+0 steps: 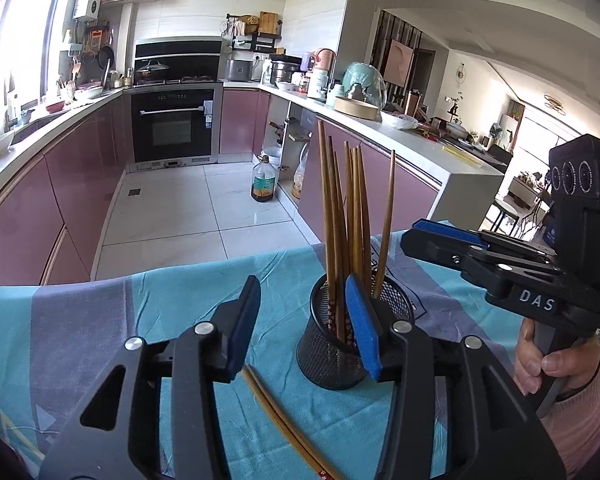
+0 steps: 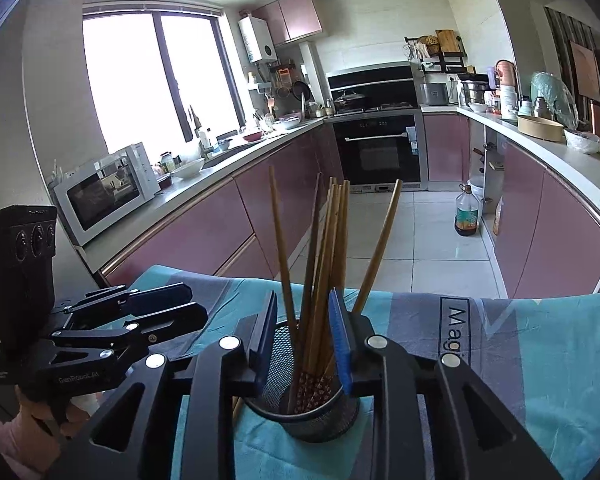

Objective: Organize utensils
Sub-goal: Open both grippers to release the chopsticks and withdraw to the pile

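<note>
One black mesh cup is standing at lower centre of the left wrist view on the blue patterned cloth, holding about eight wooden chopsticks upright and fanning. Two more chopsticks are lying flat on the cloth beneath the left gripper, whose jaws are gaping wide and empty. The right gripper is straddling the cup's near rim, its jaws spread wide around several sticks, gripping none.
</note>
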Tool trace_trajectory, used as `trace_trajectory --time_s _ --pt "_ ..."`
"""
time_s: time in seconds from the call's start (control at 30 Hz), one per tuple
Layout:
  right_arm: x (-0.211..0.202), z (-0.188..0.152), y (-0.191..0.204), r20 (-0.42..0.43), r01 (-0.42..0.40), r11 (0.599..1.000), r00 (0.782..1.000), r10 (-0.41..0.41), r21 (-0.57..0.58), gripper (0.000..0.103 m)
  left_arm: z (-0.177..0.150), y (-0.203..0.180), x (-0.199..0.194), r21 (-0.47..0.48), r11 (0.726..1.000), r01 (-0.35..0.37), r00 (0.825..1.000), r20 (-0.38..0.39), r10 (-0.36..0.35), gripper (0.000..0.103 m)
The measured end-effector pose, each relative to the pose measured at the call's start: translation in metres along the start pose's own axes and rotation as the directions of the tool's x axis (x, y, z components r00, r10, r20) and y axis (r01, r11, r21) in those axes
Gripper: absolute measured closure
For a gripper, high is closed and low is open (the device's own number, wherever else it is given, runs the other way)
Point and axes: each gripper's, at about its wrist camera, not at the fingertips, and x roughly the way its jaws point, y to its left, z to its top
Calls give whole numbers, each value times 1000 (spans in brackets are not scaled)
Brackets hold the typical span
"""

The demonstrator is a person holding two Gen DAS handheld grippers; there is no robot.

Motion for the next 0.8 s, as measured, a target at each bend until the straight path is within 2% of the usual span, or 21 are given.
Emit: trace_trajectory --time_s 0.1,0.23,0.33,0.43,0.6,0.8 --pt "-15 -7 14 15 -36 998 999 36 -42 72 -10 4 -12 3 1000 -28 1000 11 28 49" --pt "-23 -23 33 -9 -81 992 997 80 -97 65 -29 11 -26 -10 998 -68 998 13 68 43" --pt "-15 -42 43 -67 -114 988 992 108 -104 65 -47 18 -35 -26 995 -95 995 3 95 37" --pt "2 -65 50 -142 -120 988 984 105 -100 65 -65 26 -39 -37 992 -125 992 -19 124 36" --pt "36 -100 55 -276 -133 990 954 116 -47 65 -94 42 -39 -72 986 -149 986 -80 143 36" --pt "55 -118 65 -337 -127 991 935 107 -37 66 -113 52 -34 -98 983 -158 981 -126 146 36"
